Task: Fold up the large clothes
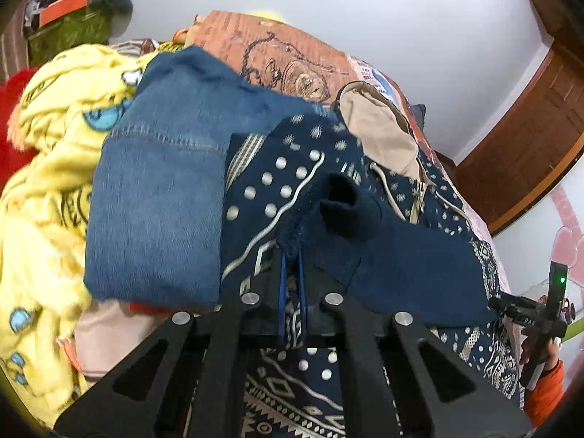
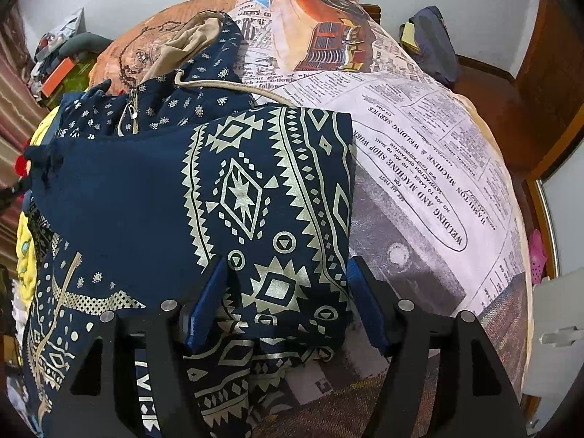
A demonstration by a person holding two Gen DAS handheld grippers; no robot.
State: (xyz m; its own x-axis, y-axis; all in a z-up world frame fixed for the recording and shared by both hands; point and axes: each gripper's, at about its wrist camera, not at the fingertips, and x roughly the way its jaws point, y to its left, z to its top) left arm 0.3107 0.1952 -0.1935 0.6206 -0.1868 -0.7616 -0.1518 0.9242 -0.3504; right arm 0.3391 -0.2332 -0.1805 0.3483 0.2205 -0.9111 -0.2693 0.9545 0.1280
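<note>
A navy hooded jacket with a cream pattern lies partly folded on the bed, its beige-lined hood at the far end. My left gripper is shut on the dark cuff of its sleeve, held over the jacket body. My right gripper is open, its blue fingers either side of the folded patterned panel near the jacket's right edge. The right gripper also shows in the left wrist view, at the far right.
A folded blue denim piece lies left of the jacket. A yellow cartoon blanket is heaped further left. The newspaper-print bedsheet spreads to the right. A wooden door and a white wall stand behind the bed.
</note>
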